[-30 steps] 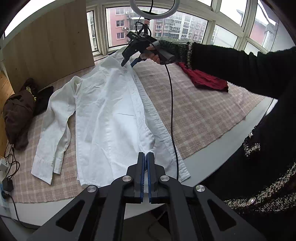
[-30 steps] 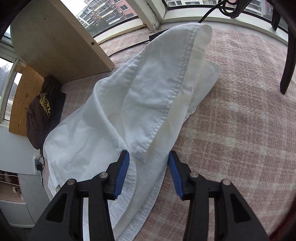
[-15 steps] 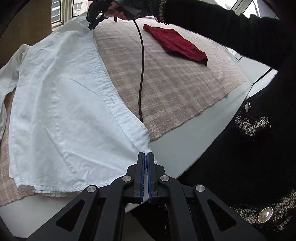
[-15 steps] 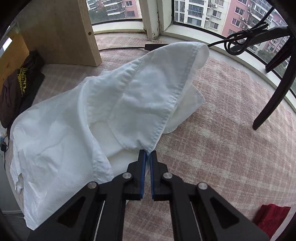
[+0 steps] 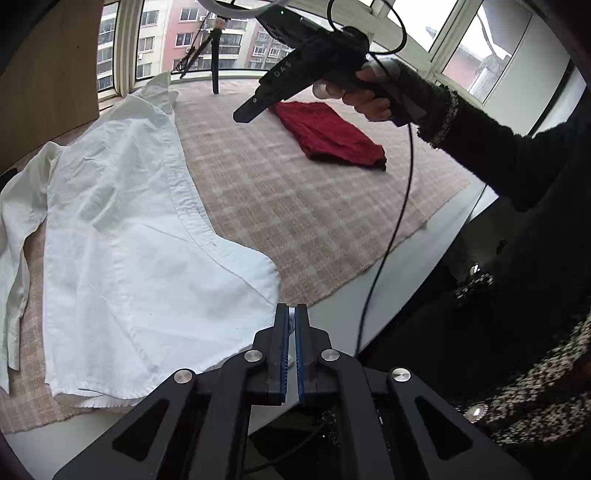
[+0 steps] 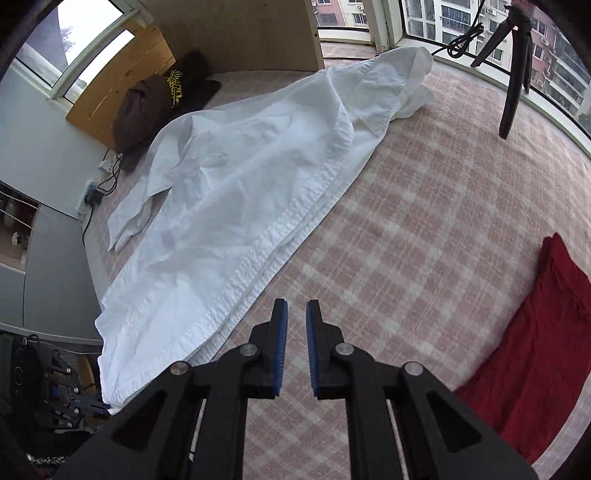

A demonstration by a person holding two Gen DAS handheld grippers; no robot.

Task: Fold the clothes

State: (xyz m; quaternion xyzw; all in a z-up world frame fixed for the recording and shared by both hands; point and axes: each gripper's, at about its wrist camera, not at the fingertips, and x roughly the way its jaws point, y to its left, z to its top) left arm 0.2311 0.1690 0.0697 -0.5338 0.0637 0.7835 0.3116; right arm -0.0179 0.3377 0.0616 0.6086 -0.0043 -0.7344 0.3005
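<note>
One white shirt, one red garment. Left gripper opening, its fingers pinching the shirt hem; right gripper slightly apart, empty.

Open stretch of pink checked blanket between the white shirt on one side and the folded red garment on the other, bare and flat, wide enough for passage straight ahead of the right gripper. Blocked toward the window by a black tripod leg planted on the blanket near the shirt's collar, and at the far corner by a dark brown garment heaped against the wooden board. Near the table edge, a black cable hanging from the right hand across the gap just beside the left gripper.
</note>
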